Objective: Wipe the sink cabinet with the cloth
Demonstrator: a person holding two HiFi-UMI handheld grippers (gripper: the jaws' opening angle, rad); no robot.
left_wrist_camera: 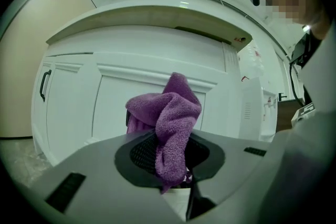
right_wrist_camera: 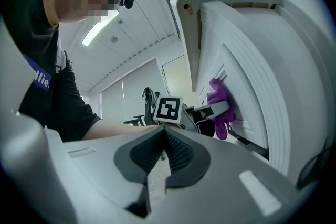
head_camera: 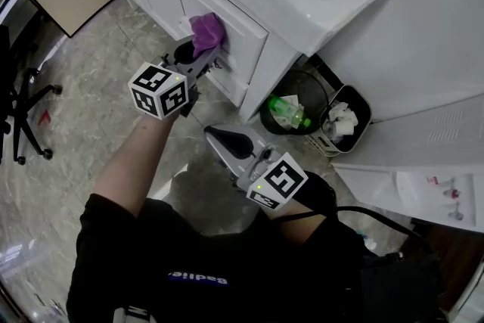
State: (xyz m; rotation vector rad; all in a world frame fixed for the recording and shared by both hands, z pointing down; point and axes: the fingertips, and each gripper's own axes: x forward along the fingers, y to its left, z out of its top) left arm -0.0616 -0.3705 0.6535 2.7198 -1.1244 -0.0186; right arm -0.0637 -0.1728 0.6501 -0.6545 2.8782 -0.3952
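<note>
The white sink cabinet (head_camera: 253, 38) fills the upper part of your head view, its front facing you and slightly to your left. The paneled door (left_wrist_camera: 121, 107) on that front is the surface you are working on. A round black bin (head_camera: 266, 117) stands on the floor at the cabinet's right corner, clear of both arms.

The purple cloth (head_camera: 206, 30) sits bunched against the door panel, and from the right gripper view it looks to be touching the door face. Its long axis runs up and out of the gripper, with one fold hanging down between the pads and the bulk mushrooming above them.

Your left gripper (head_camera: 203, 57) is closed on the cloth, pinching that hanging fold firmly, and it points straight at the door with the cloth leading. This is the arm that matters: it is right at the cabinet, so the wipe turns on sliding it sideways along the panel while keeping the wad pushed forward.

Your right gripper (head_camera: 225, 138) is closed with nothing in it. It hangs lower and nearer your body, well apart from the door.
</note>
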